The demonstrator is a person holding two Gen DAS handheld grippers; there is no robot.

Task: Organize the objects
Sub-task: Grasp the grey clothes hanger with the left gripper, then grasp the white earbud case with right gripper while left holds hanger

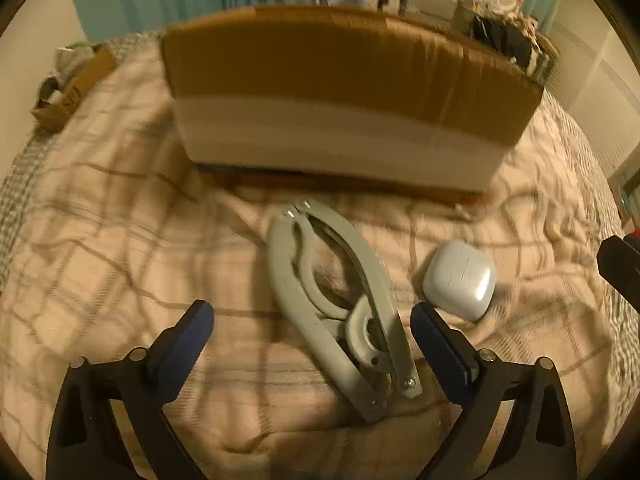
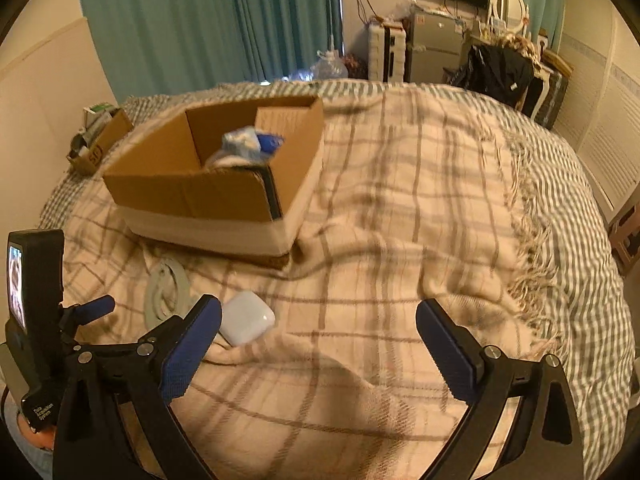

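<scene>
A grey folding hanger (image 1: 340,300) lies on the plaid blanket (image 1: 120,240), between the open fingers of my left gripper (image 1: 312,320), which is empty. A white earbud case (image 1: 460,278) lies just right of the hanger. A cardboard box (image 1: 344,92) stands behind them. In the right wrist view the box (image 2: 208,184) holds blue and white items (image 2: 248,144). The case (image 2: 248,318) lies beside the left finger of my right gripper (image 2: 320,320), which is open and empty. The hanger (image 2: 164,292) shows partly behind the left gripper's body (image 2: 36,320).
A small cardboard box (image 2: 100,136) with items sits at the bed's far left edge. The blanket's fringe (image 2: 532,248) and a striped sheet (image 2: 580,240) lie to the right. Beyond the bed stand furniture, a dark bag (image 2: 496,72) and teal curtains (image 2: 208,20).
</scene>
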